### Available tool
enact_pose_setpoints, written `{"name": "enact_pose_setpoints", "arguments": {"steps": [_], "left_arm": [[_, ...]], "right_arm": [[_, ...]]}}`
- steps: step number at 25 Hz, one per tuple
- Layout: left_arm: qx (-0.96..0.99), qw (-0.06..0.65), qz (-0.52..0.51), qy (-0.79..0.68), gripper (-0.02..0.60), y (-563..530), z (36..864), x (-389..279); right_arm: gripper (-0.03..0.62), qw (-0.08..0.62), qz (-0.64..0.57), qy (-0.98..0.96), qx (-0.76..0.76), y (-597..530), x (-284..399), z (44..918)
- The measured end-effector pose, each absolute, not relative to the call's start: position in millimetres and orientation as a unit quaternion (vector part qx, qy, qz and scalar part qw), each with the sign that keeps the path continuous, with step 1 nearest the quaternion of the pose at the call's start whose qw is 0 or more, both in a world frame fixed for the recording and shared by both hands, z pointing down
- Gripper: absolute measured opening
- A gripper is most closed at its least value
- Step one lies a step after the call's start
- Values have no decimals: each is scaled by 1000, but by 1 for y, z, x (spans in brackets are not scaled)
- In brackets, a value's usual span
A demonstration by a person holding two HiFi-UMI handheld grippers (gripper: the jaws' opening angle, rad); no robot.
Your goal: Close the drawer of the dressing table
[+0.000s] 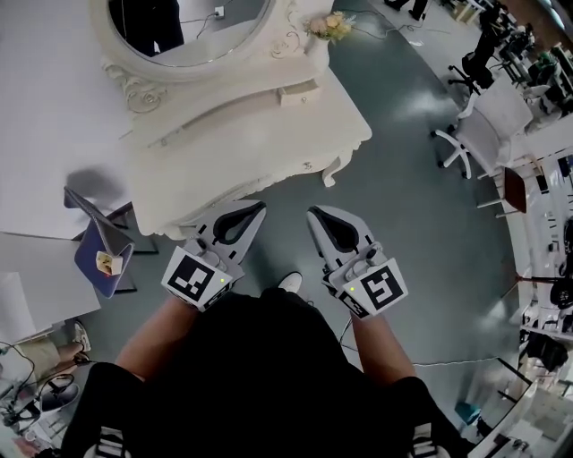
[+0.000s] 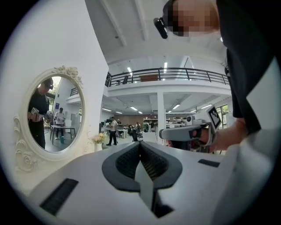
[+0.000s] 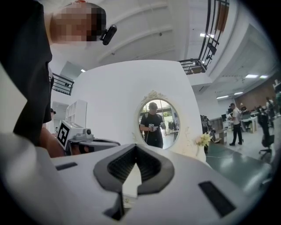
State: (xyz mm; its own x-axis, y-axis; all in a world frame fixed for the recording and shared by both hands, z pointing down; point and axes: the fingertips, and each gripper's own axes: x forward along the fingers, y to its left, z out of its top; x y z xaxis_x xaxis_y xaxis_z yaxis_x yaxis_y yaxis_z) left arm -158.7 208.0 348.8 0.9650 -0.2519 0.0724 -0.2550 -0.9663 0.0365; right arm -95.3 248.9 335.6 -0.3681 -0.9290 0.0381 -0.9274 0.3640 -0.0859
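Observation:
The white dressing table [image 1: 242, 134] with its oval mirror [image 1: 183, 27] stands ahead of me. A small drawer [image 1: 298, 92] on its top right sticks out slightly. My left gripper [image 1: 258, 207] hangs level just off the table's front edge, jaws together and empty. My right gripper [image 1: 315, 213] is beside it over the floor, also shut and empty. The left gripper view shows the closed jaws [image 2: 140, 144], the mirror [image 2: 48, 114] and the right gripper [image 2: 189, 131]. The right gripper view shows closed jaws [image 3: 135, 147] facing the mirror [image 3: 159, 123], with the left gripper [image 3: 88, 140] beside it.
A vase of flowers [image 1: 329, 25] sits at the table's far right corner. A blue-seated stool [image 1: 103, 250] stands at the left, a white office chair [image 1: 474, 134] at the right. White panels lie to the left. Grey floor stretches right of the table.

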Motion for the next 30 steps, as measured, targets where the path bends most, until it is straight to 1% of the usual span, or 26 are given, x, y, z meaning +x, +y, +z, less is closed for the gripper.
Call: {"name": "enact_pose_setpoints", "arguments": {"steps": [8,14,21,30], "left_arm": [[990,41,21,-136,-5,228,347,-103],[991,39,31,-125,-5,233,352,-66],[991,39,22,-127,-5,196,356,-45],[991,43,15,-128,-5,108,362,-24]], "right_arm": [[2,2,-40,831,-555,268,-45,338],[3,10,-47,826,-561,263,-13,343],[3,0,-45,829,-557,224,4,347],[3,-21,-49,827,-560,139,29,351]]}}
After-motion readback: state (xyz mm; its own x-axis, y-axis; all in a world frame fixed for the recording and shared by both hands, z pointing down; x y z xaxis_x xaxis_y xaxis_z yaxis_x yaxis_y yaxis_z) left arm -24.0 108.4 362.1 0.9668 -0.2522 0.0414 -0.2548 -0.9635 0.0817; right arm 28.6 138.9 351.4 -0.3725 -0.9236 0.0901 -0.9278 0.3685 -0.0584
